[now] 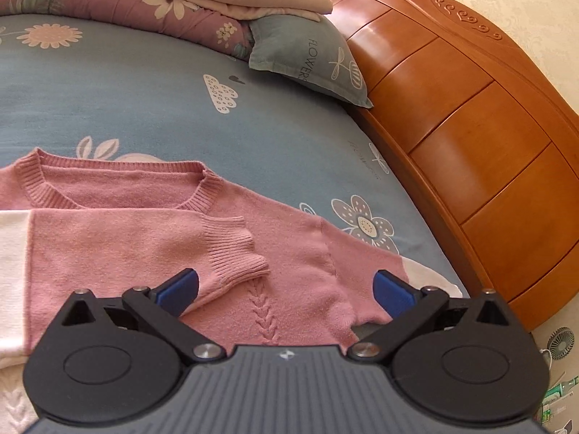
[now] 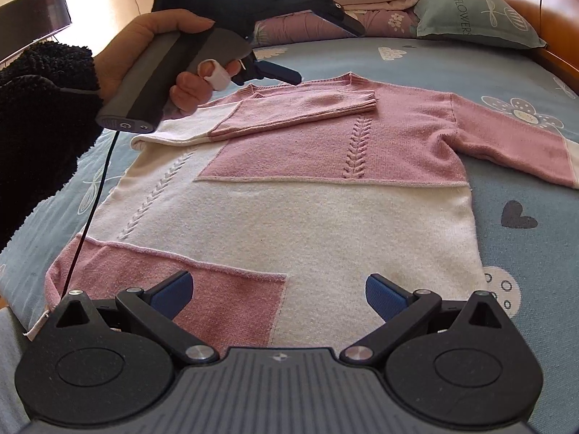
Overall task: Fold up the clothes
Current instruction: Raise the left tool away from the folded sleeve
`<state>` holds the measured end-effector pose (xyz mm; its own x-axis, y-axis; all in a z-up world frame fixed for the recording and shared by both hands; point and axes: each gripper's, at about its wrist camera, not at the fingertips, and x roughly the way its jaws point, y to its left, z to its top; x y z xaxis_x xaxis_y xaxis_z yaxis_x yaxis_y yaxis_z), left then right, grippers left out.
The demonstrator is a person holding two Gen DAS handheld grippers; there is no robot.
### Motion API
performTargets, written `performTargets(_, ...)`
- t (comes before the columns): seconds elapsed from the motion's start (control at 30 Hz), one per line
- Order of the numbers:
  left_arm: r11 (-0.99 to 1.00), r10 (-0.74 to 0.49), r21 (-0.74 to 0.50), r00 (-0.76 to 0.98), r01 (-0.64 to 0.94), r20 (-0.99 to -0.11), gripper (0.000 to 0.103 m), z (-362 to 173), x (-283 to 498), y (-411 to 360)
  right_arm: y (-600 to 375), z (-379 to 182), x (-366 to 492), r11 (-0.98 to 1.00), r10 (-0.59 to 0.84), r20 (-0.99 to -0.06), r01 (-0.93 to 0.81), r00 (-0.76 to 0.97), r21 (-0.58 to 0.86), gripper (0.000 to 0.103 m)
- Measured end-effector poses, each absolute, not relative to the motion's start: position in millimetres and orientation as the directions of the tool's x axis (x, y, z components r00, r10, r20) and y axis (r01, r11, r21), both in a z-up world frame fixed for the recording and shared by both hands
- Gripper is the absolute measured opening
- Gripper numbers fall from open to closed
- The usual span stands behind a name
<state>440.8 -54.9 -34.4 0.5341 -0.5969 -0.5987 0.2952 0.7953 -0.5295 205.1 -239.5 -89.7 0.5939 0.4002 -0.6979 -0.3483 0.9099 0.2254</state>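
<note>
Currently: blue-grey flower-print bedsheet [image 2: 434,61] carries the pink-and-cream knitted sweater [image 2: 289,199], laid flat, front up, neckline toward the orange wooden headboard [image 1: 470,115]. One pink sleeve with ribbed cuff [image 1: 231,246] is folded across the chest; the other sleeve [image 2: 514,144] lies stretched out sideways. Left gripper [image 1: 286,289] hovers over the chest area, blue fingers apart, empty. Right gripper [image 2: 278,293] sits above the hem, fingers apart too, nothing gripped.

Bright daylight, soft shadows; glare on wooden headboard [image 1: 470,115]; strong fisheye bending at edges; focus sharp.
</note>
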Motion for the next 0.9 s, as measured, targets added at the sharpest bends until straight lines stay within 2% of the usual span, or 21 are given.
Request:
performTargets(0.23, 0.872, -0.441, -0.465, 0.663, 0.155, -0.605, 0.102, 10, 399, 46, -232, -101, 211, 0.925, 0.352, -0.735, -0.334, 0.580, 0.179, 0.103)
performTargets(0.4, 0.857, -0.443, -0.505, 0.644, 0.100, -0.624, 0.102, 12, 364, 101, -222, -110, 213, 0.937, 0.296, -0.757, -0.333, 0.583, 0.110, 0.103)
performTargets(0.53, 0.870, -0.420, -0.486, 0.643, 0.085, -0.640, 0.102, -4, 344, 122, -212, -114, 211, 0.939, 0.248, -0.759, -0.343, 0.602, 0.035, 0.103)
performTargets(0.7, 0.792, -0.522, -0.608, 0.588, 0.063, -0.618, 0.102, -51, 352, 133, -211, -116, 213, 0.941, 0.244, -0.745, -0.337, 0.621, 0.028, 0.103)
performTargets(0.8, 0.766, -0.548, -0.642, 0.568, 0.044, -0.614, 0.102, -79, 367, 128, -210, -118, 214, 0.942, 0.243, -0.735, -0.333, 0.633, 0.025, 0.103)
performTargets(0.9, 0.776, -0.502, -0.631, 0.591, -0.015, -0.631, 0.102, -104, 377, 132, -209, -119, 216, 0.944, 0.242, -0.727, -0.329, 0.642, 0.023, 0.103)
